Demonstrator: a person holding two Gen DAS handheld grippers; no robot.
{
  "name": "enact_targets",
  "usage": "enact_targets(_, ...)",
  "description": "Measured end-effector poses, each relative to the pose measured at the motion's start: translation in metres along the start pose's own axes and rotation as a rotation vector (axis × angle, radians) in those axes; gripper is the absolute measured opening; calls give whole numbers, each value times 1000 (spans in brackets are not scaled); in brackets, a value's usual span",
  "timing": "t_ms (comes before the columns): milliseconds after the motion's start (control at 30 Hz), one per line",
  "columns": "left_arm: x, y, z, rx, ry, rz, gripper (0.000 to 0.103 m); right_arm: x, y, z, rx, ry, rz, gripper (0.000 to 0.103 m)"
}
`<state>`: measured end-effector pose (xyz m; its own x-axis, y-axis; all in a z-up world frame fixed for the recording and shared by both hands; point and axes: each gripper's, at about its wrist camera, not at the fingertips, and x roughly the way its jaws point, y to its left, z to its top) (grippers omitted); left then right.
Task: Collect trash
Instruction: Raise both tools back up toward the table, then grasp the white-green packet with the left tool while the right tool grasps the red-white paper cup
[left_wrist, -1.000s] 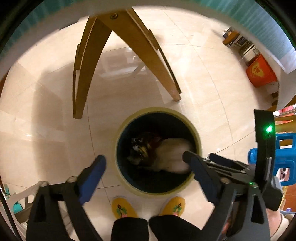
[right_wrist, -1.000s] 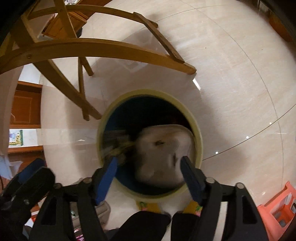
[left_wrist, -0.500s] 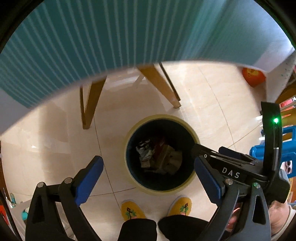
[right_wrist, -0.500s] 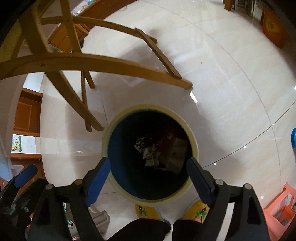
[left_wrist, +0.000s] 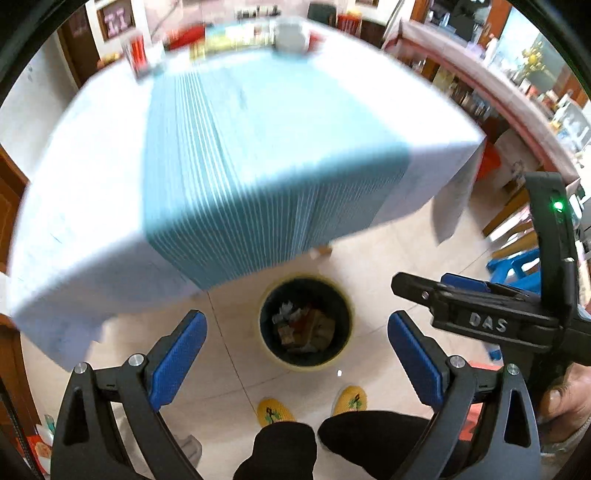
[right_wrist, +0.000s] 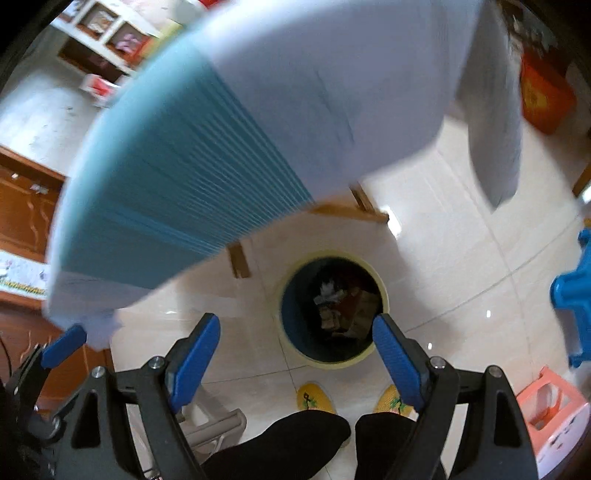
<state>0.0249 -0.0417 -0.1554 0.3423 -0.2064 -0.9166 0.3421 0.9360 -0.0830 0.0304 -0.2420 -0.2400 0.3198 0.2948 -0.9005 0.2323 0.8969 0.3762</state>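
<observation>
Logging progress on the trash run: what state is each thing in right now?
Left gripper: open, empty.
Right gripper: open, empty; jaws just finished opening.
Trash bin: upright on the floor, no lid, crumpled trash at the bottom.
Tablecloth: spread, draped over the table edge.

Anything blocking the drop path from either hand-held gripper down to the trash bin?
Nothing visible. The trash bin sits open-topped on bare floor below both; the table's cloth edge hangs off to the far side, not over its mouth.
</observation>
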Motion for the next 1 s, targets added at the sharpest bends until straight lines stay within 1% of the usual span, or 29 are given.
enact_targets(33, -16, 0, 6, -1, -24, 0, 98, -25, 10, 5, -25, -24, 10, 85)
enact_targets(67, -38, -1, 15, -2, -64, -2, 98, -41, 16, 8, -42, -42, 14, 85)
enact_targets(167, -86, -5, 34, -1, -160, 3, 98, -103, 37, 21, -107, -121, 22, 85)
enact_targets(200, -105, -7, 42, 3, -203, 10, 98, -118, 41, 24, -120, -140, 25, 85)
enact_targets(233, -119, -8, 48, 5, -230, 14, 98, -136, 46, 28, -135, -166, 32, 85)
enact_targets(433, -190, -22, 76, 22, -382, 38, 98, -215, 72, 44, -218, -277, 78, 85)
enact_targets(533, -207, -29, 86, 22, -427, 54, 98, -232, 80, 48, -252, -309, 80, 85)
enact_targets(667, -214, -35, 90, 7, -453, 75, 98, -241, 90, 57, -305, -316, 87, 85)
enact_targets(867, -209, -34, 98, -34, -440, 94, 98, -238, 101, 73, -374, -295, 83, 85)
enact_targets(1000, -199, -31, 111, -8, -425, 113, 98, -231, 106, 89, -388, -277, 92, 85)
